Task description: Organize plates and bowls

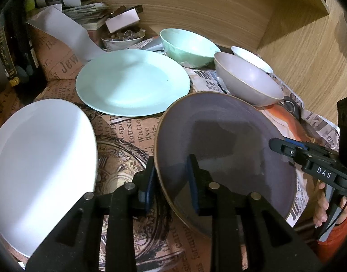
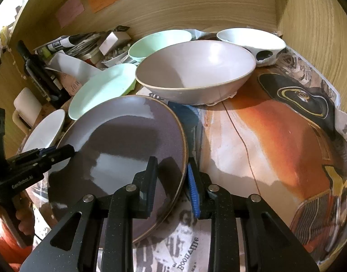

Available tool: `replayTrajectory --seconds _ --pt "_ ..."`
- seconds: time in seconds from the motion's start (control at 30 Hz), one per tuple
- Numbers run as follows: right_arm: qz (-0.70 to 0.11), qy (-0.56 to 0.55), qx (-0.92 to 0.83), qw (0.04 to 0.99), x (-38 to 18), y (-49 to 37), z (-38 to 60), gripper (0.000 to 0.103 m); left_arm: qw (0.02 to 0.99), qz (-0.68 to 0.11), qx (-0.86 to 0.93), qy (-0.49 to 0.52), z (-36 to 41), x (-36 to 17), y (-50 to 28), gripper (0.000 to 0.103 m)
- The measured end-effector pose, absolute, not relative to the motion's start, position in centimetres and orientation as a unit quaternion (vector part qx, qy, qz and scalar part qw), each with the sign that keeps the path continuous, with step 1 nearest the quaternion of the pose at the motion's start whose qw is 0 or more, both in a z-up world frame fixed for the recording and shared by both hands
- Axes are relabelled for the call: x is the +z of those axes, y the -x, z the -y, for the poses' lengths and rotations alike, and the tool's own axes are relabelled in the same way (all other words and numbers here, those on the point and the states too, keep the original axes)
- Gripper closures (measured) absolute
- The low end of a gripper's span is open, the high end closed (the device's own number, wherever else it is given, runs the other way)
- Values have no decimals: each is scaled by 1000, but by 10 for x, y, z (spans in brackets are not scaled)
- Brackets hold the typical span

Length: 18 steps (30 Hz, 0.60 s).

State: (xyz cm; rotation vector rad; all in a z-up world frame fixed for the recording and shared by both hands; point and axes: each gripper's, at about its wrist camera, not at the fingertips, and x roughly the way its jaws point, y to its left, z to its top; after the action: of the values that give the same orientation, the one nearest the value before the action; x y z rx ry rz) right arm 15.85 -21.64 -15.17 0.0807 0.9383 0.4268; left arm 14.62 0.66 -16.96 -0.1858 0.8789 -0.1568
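- Fingers of our left gripper (image 1: 171, 182) straddle the near left rim of the purple plate (image 1: 225, 145), one pad under or outside the rim, the other on its upper face; the gap is narrow, but whether the pads truly pinch we cannot tell.
- Our right gripper (image 2: 172, 185) does the same on the opposite rim of that plate (image 2: 119, 149): blue pad (image 2: 192, 188) outside the edge, dark pad on the glazed face, jaws narrow, contact unclear.
- We judge the plate sits low over the printed paper (image 2: 264, 136), carried or being set between both hands.
- To do this step well, we should keep both rims level and move the two hands together, so the plate neither twists nor slips.
- Nearby lie the mint plate (image 1: 132, 81) just beyond, the white plate (image 1: 42, 158) to the left, and the pale lilac bowl (image 1: 248, 79), mint bowl (image 1: 189, 45) and white bowl (image 1: 250, 59) behind.
- We should steer clear of the lilac bowl, which stands just beside the plate's far edge.
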Motion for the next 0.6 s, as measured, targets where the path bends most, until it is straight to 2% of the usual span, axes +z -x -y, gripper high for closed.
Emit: replayTrajectory --seconds 0.17,0.3,0.6 --pt "-439 -8 201 876 -151 -154 211 74 900 -423 -68 79 -9 -168 -143 74" --pt "-431 -3 196 881 -146 -150 211 61 905 -416 -55 70 -16 -163 -137 73" --pt "-393 -27 197 898 -120 -139 219 54 926 -368 -47 74 -29 -130 -116 54"
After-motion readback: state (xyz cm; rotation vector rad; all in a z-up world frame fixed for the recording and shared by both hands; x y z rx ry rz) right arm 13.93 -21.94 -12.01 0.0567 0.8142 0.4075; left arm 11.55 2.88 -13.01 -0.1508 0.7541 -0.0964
